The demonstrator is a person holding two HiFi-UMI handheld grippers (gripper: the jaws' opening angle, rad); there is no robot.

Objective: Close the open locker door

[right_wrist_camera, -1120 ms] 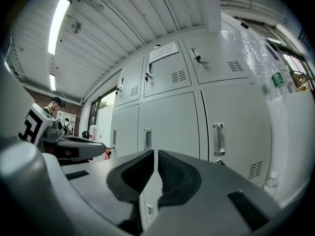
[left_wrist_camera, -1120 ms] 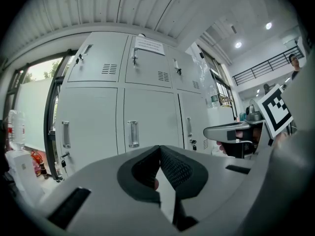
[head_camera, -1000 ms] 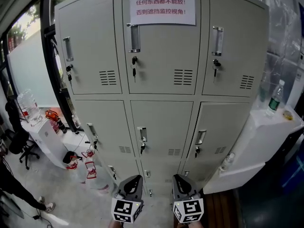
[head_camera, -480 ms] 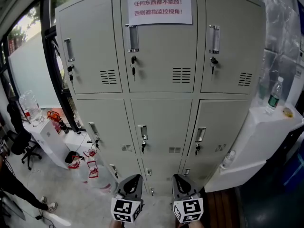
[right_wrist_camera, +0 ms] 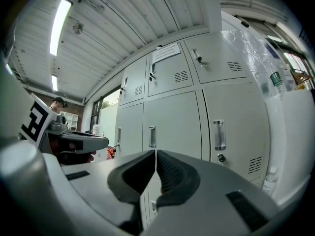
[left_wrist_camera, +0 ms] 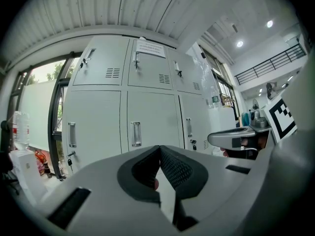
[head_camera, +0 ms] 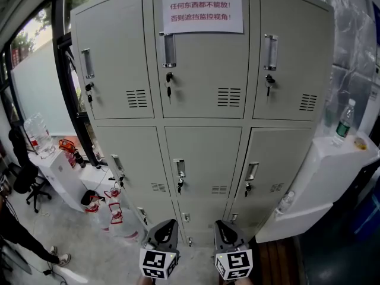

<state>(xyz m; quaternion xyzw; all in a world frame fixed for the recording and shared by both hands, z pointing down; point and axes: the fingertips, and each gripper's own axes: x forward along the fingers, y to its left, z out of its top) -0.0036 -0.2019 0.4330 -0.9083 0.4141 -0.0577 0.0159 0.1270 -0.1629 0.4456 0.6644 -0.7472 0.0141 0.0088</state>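
A grey bank of lockers (head_camera: 202, 100) fills the head view, three doors wide. Its middle-row right door (head_camera: 276, 165) looks slightly ajar, with the latch edge standing a little proud of the frame. The other doors sit flush. Both grippers hang low in front of the bottom row, apart from every door. My left gripper (head_camera: 168, 225) is shut with nothing in it, and its pads meet (left_wrist_camera: 159, 149) in the left gripper view. My right gripper (head_camera: 224, 225) is also shut and empty (right_wrist_camera: 155, 154). The same door's handle (right_wrist_camera: 218, 134) shows in the right gripper view.
A white cabinet (head_camera: 332, 171) stands against the lockers' right side with a green-labelled bottle (head_camera: 344, 119) on top. Left of the lockers are water jugs (head_camera: 35, 132), red-tagged bottles (head_camera: 110, 209) on the floor and a person (head_camera: 15, 159). A printed notice (head_camera: 202, 8) hangs on the top middle door.
The head view has shifted a little, so the lockers sit slightly lower in the picture. Both grippers stay low in front of the bottom row, still shut.
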